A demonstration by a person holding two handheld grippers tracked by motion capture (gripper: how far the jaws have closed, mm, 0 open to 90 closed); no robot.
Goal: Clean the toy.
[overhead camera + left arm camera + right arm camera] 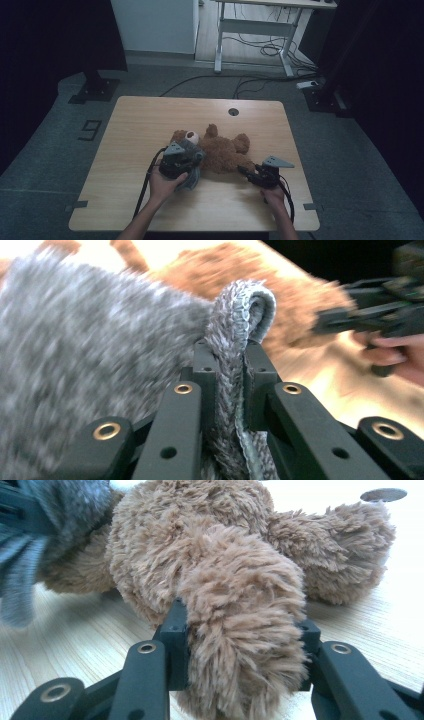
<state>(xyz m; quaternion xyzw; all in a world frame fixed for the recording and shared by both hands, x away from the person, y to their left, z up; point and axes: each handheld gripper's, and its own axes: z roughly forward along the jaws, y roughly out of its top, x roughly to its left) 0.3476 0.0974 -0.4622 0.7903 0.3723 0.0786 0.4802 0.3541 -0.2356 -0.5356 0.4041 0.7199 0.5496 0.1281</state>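
Note:
A brown teddy bear [222,150] lies on its back in the middle of the wooden table [135,125]. A grey knitted garment [75,340] covers the bear's head end, and its folded hem [245,305] is pinched in my left gripper [230,360], which is shut on it. In the high view the left gripper [190,159] sits at the bear's left side with grey cloth [193,179] hanging under it. My right gripper [242,625] is shut on the bear's furry leg [245,580]; it sits at the bear's lower right [247,171].
A round cable hole [233,111] sits near the table's far edge. Behind the table are a white desk frame [255,25], floor cables [270,50] and a black stand base [95,90]. Bare wood lies left of and in front of the bear.

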